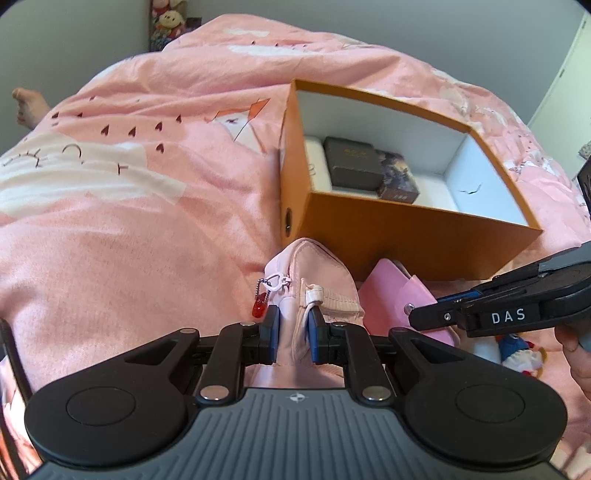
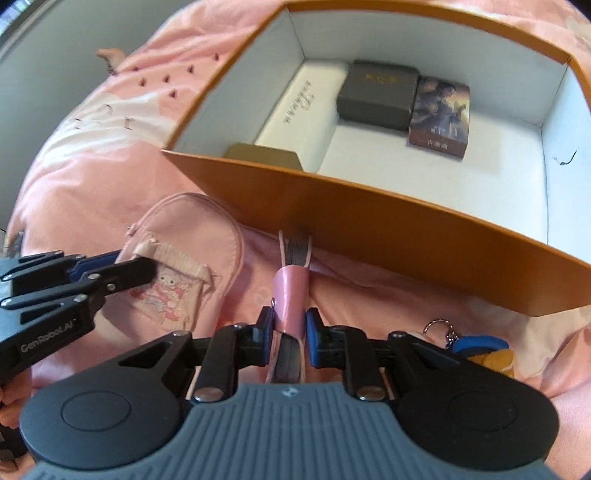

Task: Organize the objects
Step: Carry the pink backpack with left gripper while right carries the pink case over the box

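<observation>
An open orange box [image 1: 413, 225] [image 2: 369, 214] lies on a pink bedspread. Inside are a white box [image 2: 299, 107], a dark grey box [image 2: 376, 96] [image 1: 352, 166], a picture-printed box [image 2: 439, 114] [image 1: 397, 175] and a tan box [image 2: 262, 155]. My left gripper [image 1: 292, 326] is shut on a pale pink zip pouch [image 1: 314, 280] [image 2: 184, 258] in front of the box. My right gripper [image 2: 290, 328] is shut on a pink notebook [image 2: 291, 291] [image 1: 395, 291], held on edge beside the pouch; it also shows at the right of the left wrist view [image 1: 413, 314].
A blue and yellow keychain toy [image 2: 480, 350] [image 1: 517, 350] lies on the bedspread to the right of the notebook. The pink bedspread [image 1: 147, 221] stretches away to the left. Plush toys [image 1: 168, 22] stand at the far wall.
</observation>
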`<state>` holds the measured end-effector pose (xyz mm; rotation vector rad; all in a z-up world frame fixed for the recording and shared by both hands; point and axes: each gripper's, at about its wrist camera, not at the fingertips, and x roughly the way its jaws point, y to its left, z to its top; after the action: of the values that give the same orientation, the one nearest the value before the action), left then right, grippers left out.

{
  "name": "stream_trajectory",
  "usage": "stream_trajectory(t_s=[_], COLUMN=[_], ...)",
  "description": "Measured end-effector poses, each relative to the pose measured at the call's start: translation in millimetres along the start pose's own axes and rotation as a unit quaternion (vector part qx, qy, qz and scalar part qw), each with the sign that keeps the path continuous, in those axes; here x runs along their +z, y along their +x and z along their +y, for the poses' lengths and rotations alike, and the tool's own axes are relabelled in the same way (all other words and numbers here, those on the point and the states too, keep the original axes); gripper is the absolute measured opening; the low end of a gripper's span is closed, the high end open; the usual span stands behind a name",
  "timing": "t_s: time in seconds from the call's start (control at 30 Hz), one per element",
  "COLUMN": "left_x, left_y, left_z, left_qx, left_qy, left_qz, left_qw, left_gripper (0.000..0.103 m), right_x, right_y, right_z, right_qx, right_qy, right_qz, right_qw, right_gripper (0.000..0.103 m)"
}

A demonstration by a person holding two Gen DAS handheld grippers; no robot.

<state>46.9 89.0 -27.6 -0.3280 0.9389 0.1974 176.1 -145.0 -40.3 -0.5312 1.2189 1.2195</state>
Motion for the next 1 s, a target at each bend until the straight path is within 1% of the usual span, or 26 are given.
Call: stream_trajectory(t_s=[0.13,0.27,0.43,0.6,0.8,0.87,1.0], left_x=[0.7,6.8,17.7,33.8,60.9,72.8,97.6], left_y=[-17.7,-36.6,-53.6,-58.1,-58.5,-56.1,-45.5], left_z=[-14.0,-27.4,-36.0,-41.1,-44.8,-44.3,-40.0], left_qx=[-0.016,-0.037,-0.066,-0.082,-0.099,-0.105,-0.104], left_qy=[0.017,0.029,0.021,0.012,0.019,0.020,0.017], left_qz=[-0.020,-0.051,-0.089,-0.110,-0.130,-0.134,-0.133], left_qw=[0.9995,0.9976,0.9936,0.9904,0.9863,0.9851,0.9855], left_gripper=[0.017,0.017,0.017,0.016,0.016,0.016,0.016], right_x=[-7.7,-11.9,-14.5,-10.2,3.8,10.7,24.7], right_y=[-27.9,-63.3,-105.9,-137.5,-160.0,-162.8,-160.8], right_z=[-0.9,-0.9,-2.3,-5.6,-15.9,-23.7,-41.4], right_qx=[0.013,0.023,0.033,0.025,0.023,0.021,0.008], right_qy=[0.010,0.013,0.019,0.021,0.033,0.044,0.070], right_qz=[-0.032,-0.073,-0.123,-0.170,-0.217,-0.227,-0.241], right_qw=[0.999,0.997,0.992,0.985,0.975,0.973,0.968], right_gripper=[0.018,0.018,0.018,0.018,0.018,0.018,0.018])
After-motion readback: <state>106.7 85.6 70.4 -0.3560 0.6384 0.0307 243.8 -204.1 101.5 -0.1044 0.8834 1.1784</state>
